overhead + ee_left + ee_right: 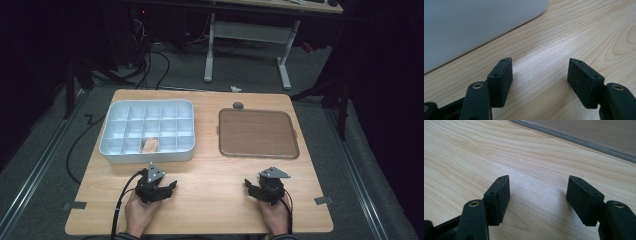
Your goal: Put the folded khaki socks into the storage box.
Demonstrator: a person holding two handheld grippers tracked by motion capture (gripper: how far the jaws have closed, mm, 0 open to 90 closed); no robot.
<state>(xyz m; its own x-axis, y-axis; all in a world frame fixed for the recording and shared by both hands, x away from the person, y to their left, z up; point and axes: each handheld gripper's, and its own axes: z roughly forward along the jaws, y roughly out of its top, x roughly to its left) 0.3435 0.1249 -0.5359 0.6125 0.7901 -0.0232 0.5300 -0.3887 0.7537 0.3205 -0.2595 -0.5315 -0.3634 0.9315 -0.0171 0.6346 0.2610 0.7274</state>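
A: High view. What does it show?

B: My left gripper [170, 187] and right gripper [248, 186] rest low on the counter [210, 175], near its front edge and well apart. Behind the left one stands the white compartment box [146, 102]. A small tan block [150, 145] lies in one cell of its front row, the third cell from the left. The brown tray [257, 133] behind my right gripper carries nothing.

A: How far along is the work?

B: I judge it late or finished: the one loose piece is already in a cell and no other piece lies on the counter. What is left, if anything, I cannot tell.

A: And the block's long axis?

B: It seems to run front to back within its cell, one end toward me; it is too small to be sure.

A: Left gripper view?

B: My fingers [500, 81] stand wide apart over bare wood with nothing between them. The box wall [474, 27] rises just beyond, up and to the left.

A: Right gripper view?

B: Fingers [497, 198] likewise spread and empty. The tray's rim [574, 137] crosses the top, apart from them.
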